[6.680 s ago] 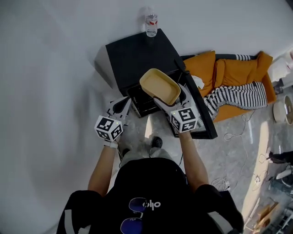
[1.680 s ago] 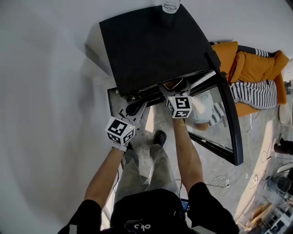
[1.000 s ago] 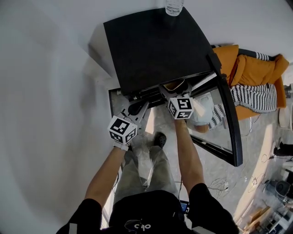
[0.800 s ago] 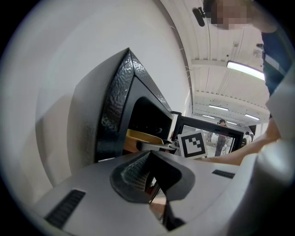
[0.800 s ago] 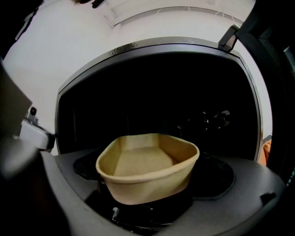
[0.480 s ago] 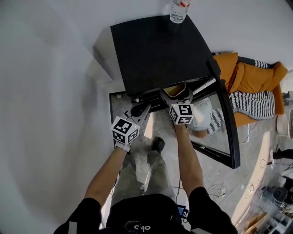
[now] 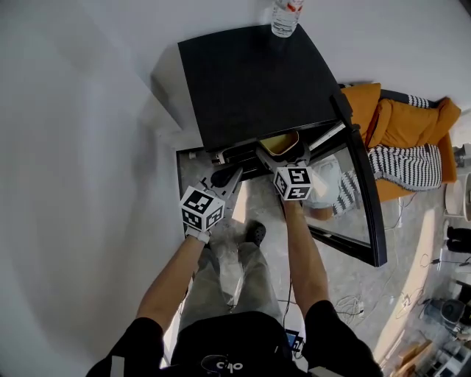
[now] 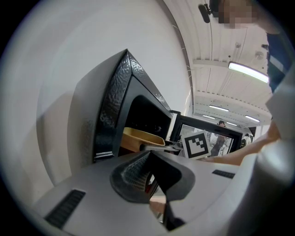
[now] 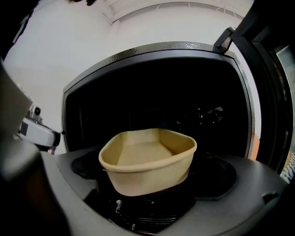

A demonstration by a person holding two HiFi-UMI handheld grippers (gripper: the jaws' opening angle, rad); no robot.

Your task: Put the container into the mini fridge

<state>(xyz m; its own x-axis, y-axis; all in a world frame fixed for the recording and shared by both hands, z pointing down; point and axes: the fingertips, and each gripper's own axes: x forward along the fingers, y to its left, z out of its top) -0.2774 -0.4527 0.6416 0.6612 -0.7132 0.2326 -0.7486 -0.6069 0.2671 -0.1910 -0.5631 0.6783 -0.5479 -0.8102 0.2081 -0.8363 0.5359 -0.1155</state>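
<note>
Right tool tight on container — whole only in its view; left tool closed.

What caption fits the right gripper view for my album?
The right claw holds the tan container at the open mini fridge's dark mouth.

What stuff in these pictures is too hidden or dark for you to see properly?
- Inside the mini fridge: in the right gripper view it is too dark to show shelves or food.
- The bottle on the fridge top: in the head view, the picture's edge cuts off its top.
- The container: the head view shows only a sliver; the fridge top and the right gripper cover the rest.
- What is under the container: lost in shadow in the right gripper view.
</note>
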